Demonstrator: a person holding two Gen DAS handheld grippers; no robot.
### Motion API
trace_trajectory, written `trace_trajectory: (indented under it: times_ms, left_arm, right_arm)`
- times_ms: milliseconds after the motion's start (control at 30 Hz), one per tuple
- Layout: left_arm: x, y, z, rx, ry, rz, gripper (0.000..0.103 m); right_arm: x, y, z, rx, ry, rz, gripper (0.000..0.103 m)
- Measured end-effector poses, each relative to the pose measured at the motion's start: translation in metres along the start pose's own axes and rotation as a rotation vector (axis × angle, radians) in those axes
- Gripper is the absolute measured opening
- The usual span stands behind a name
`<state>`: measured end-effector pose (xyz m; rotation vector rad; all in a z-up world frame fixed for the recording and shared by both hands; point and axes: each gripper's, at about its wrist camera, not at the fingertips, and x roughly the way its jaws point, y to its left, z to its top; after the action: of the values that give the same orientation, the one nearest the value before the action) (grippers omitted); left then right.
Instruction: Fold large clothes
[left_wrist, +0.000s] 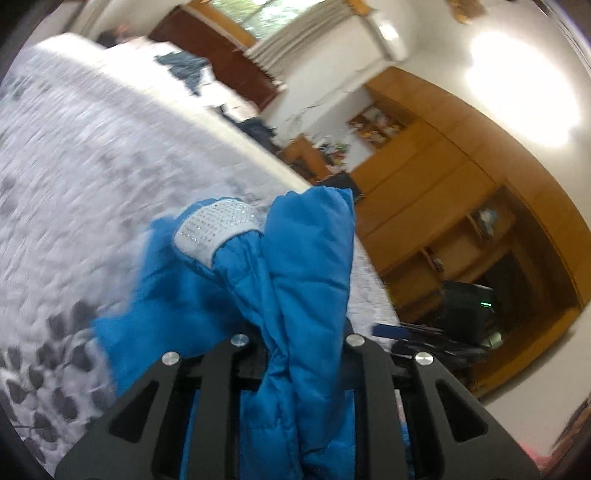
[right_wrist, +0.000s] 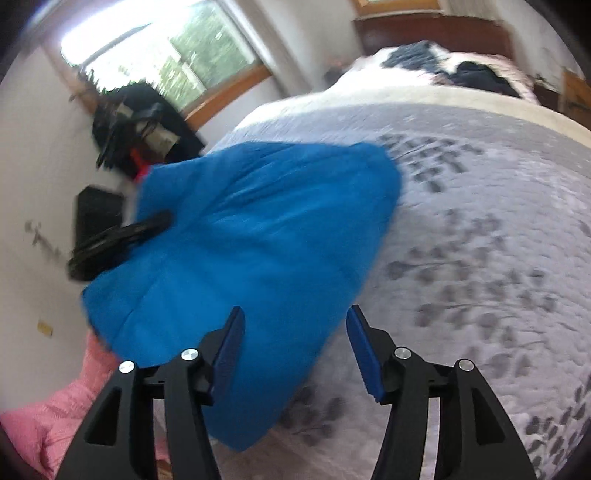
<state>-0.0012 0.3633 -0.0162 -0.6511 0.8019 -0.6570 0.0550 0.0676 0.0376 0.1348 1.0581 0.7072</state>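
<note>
A blue padded jacket (left_wrist: 295, 280) with a white studded cuff (left_wrist: 214, 229) hangs bunched between the fingers of my left gripper (left_wrist: 295, 339), which is shut on the jacket above the bed. In the right wrist view the same blue jacket (right_wrist: 251, 240) is spread over the left side of the grey patterned bedspread (right_wrist: 480, 240). My right gripper (right_wrist: 295, 332) stands open just above the jacket's near edge, nothing between its blue pads (right_wrist: 364, 354). The left gripper (right_wrist: 122, 236) shows as a dark shape at the jacket's far left edge.
A pink cloth (right_wrist: 62, 413) lies at the bed's left corner. Dark clothes (right_wrist: 472, 74) sit near the pillows. Wooden cupboards (left_wrist: 461, 206) and a cluttered desk (left_wrist: 443, 343) stand past the bed's edge. A window (right_wrist: 166, 48) and dark gear (right_wrist: 140, 129) are on the left wall.
</note>
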Motion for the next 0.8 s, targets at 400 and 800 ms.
trace_trajectory:
  times_ms: [400, 800]
  left_arm:
    - [0.022, 0.047, -0.014, -0.047, 0.048, 0.0, 0.03]
    - [-0.072, -0.001, -0.024, 0.029, -0.066, 0.167, 0.047]
  right_arm:
    - [0.065, 0.019, -0.012, 0.008, 0.158, -0.055, 0.073]
    - [0.032, 0.024, -0.025, 0.006, 0.132, 0.0, 0.071]
